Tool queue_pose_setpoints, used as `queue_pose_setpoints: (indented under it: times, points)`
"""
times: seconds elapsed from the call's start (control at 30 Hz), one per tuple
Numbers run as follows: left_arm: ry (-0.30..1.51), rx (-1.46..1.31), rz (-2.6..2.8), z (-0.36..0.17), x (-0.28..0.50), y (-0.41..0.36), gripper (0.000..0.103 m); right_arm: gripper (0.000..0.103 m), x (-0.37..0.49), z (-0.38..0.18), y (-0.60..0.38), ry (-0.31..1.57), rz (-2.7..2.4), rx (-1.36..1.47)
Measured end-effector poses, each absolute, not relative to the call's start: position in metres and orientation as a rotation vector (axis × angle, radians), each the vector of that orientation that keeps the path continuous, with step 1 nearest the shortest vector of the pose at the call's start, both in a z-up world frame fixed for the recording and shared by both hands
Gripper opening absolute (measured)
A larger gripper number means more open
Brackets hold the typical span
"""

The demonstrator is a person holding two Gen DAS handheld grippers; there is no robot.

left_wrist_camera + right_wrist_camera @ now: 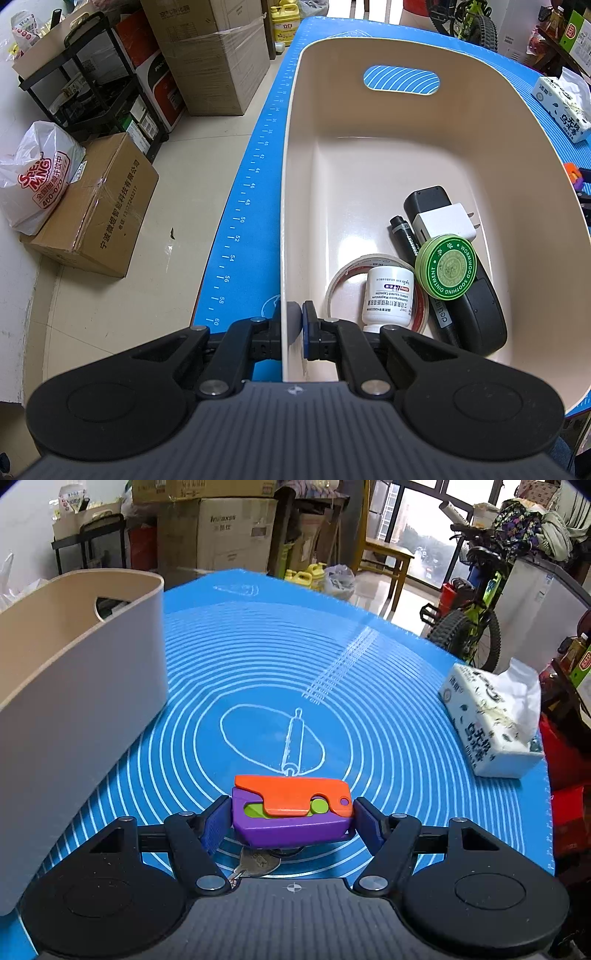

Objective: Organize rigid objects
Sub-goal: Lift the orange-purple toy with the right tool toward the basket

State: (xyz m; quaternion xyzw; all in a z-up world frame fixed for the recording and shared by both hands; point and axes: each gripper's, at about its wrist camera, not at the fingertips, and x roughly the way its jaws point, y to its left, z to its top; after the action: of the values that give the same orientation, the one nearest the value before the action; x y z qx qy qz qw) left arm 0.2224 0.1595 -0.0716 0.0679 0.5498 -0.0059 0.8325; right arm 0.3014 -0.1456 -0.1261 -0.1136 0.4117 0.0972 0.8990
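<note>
A cream plastic bin (369,155) stands on the blue mat (251,206). My left gripper (297,314) is shut on the bin's near left wall, one pad outside and one inside. In the bin lie a tape roll (341,280), a white pill bottle (388,299), a green tin (445,267), a white charger (445,221), a black marker (406,236) and other black items. In the right wrist view my right gripper (291,819) has its pads pressed on both ends of an orange and purple toy (291,805), to the right of the bin (74,686). A metal key (255,864) lies under the toy.
A tissue pack (491,720) lies on the mat's right side near the edge. Cardboard boxes (103,206), a black rack (92,74) and a plastic bag (37,177) stand on the floor left of the table. A bicycle (476,613) is beyond the far right corner.
</note>
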Motion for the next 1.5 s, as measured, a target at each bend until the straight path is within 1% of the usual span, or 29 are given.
queue_pose_setpoints:
  times: [0.37,0.8,1.23,1.5]
  points:
    - [1.165,0.146,-0.005,-0.071,0.222,0.159,0.009,0.073,0.285,-0.080,-0.137,0.760,0.177,-0.222]
    - [1.156,0.140,0.006,-0.072,0.221,0.158,0.010,0.073,0.256,-0.026,-0.093,0.625,0.193,-0.166]
    - [1.156,0.144,0.006,-0.071,0.222,0.157,0.010,0.073,0.234,-0.028,-0.028,0.622,0.327,-0.174]
    - [1.150,0.140,0.009,-0.072,0.222,0.158,0.010,0.073,0.226,-0.043,0.011,0.688,0.439,-0.241]
